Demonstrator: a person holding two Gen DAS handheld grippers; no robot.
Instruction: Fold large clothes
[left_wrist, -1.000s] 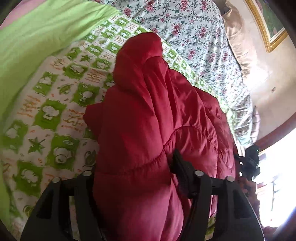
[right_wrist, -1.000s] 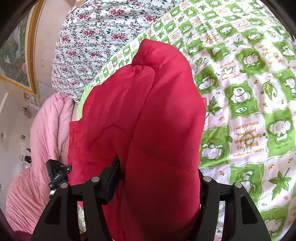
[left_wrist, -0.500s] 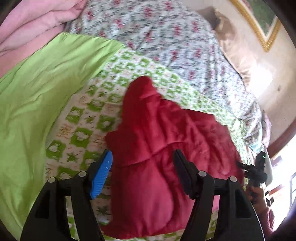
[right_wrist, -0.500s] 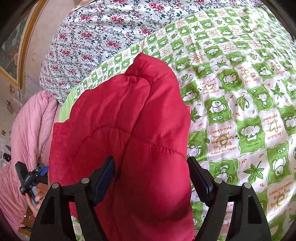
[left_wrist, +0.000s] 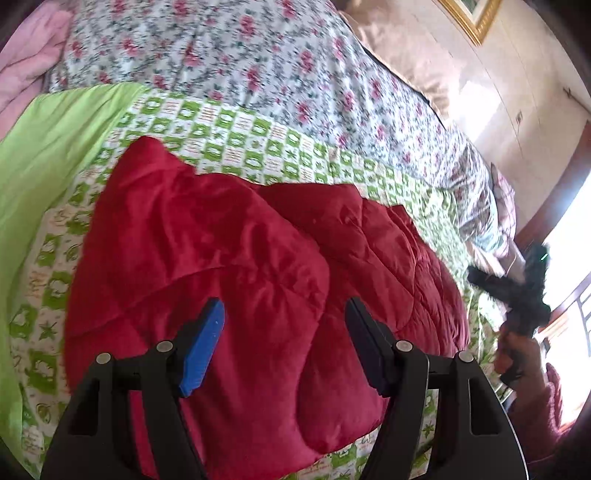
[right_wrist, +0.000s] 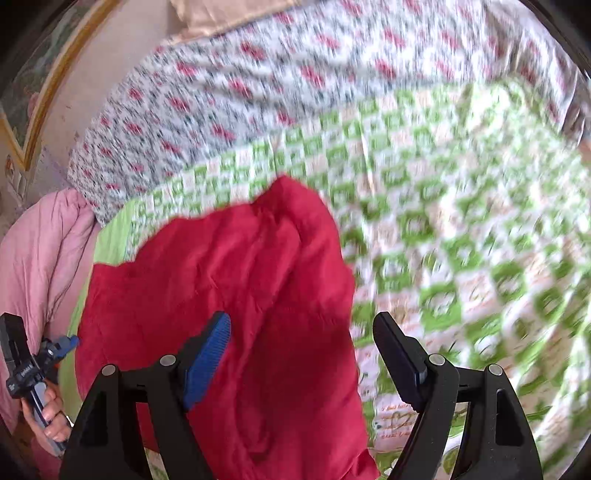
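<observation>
Garment: a padded, quilted crimson-red jacket (left_wrist: 236, 273) is seen folded into a thick bundle, lying on a green-and-white checked cartoon-print bedsheet (left_wrist: 258, 133) that is spread over the bed.
Surroundings: a white quilt with a red rose print (left_wrist: 258, 62) is laid beyond the checked sheet; a plain lime-green cloth (left_wrist: 48, 155) and a pink padded quilt (right_wrist: 37, 258) are seen at the bed's side.
Left gripper: the left gripper (left_wrist: 286, 343) is held spread above the bundle, with nothing pinched; the red padding is seen below the gap, clear of the pads.
Right gripper: the right gripper (right_wrist: 303, 354) is spread wider, its jaws having just been opening; nothing is held, and the bundle's edge is seen under the blue pad's side only.
Key relation: the jacket is judged to lie ahead of and below both grippers, with its long axis running across the bed between the two hands. In the left wrist view it is centred between the fingers, so the left hand seems the better placed for a next grasp.
Stage: one fold is judged complete and released.
Writing: orange script is printed in the sheet's white squares, but blur makes it unreadable, apart from what may be a heart motif.
</observation>
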